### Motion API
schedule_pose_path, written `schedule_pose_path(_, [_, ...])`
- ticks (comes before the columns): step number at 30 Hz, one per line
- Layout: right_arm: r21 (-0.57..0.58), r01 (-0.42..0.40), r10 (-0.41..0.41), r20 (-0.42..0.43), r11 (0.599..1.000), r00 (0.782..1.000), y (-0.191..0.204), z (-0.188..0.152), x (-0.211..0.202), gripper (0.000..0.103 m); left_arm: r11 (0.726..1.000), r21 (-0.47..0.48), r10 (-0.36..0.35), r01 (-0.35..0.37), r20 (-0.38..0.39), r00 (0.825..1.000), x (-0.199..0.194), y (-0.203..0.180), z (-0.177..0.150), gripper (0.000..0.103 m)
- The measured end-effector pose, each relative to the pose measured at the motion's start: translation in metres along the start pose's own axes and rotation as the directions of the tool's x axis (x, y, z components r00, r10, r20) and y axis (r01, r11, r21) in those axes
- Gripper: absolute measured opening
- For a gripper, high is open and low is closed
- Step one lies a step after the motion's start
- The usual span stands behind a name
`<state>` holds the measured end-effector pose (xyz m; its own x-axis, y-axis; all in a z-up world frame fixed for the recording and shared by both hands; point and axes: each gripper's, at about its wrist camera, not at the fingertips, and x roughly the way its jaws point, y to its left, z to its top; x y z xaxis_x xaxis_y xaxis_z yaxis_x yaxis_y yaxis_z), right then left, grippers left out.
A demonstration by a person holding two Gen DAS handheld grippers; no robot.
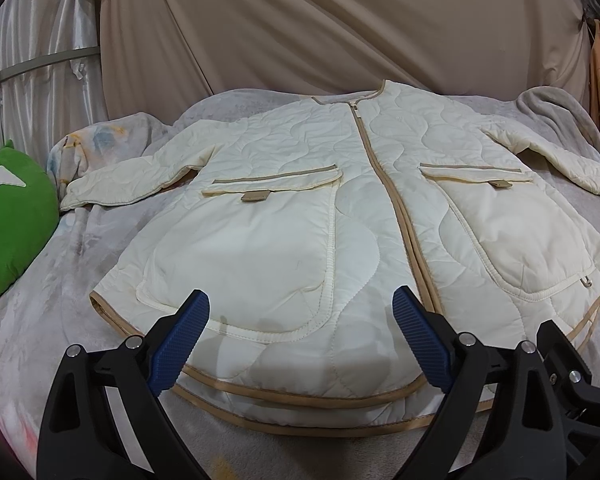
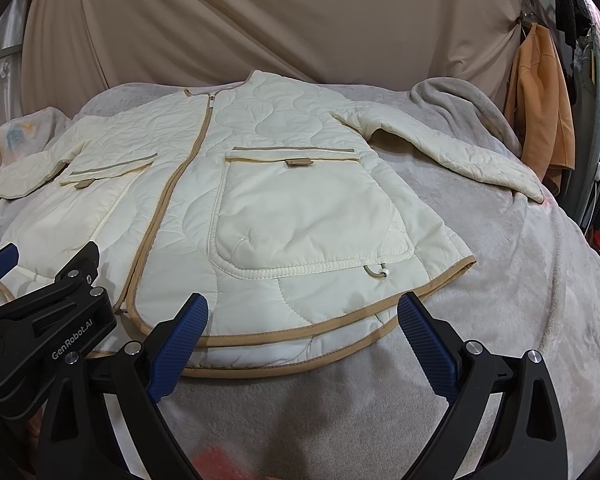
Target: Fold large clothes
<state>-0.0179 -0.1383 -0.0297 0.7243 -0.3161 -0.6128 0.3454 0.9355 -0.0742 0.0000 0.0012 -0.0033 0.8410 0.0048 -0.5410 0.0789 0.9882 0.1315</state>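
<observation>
Your left tongs (image 1: 300, 320) and right tongs (image 2: 302, 322) are both wide apart and hold nothing. The jacket (image 1: 352, 216) lies flat on the bed (image 1: 52, 280), zipped up, just ahead of both tongs. No fold is made yet, so all the folding is left. Its hem is nearest you, its neck points away, and its sleeves stick out to both sides.

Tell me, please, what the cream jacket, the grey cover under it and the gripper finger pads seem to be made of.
Cream jacket: likely thin synthetic shell with padding; wavy quilting lines, slight sheen, tan woven-looking binding.
Grey cover: probably plush fleece; matte, fuzzy, softly mottled nap.
Finger pads: apparently blue rubber or soft plastic; fine knurled grid, on black rigid plastic arms with metal pins.
</observation>
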Motion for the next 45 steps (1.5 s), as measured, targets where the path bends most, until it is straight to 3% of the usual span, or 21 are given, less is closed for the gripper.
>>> schedule_pose_path(45, [-0.001, -0.001, 0.001, 0.001, 1.0, 1.0, -0.0003, -0.001, 0.0006, 0.095, 1.0, 0.003, 0.002, -0.002, 0.002, 1.0, -0.0005, -0.0005, -0.0004, 0.089])
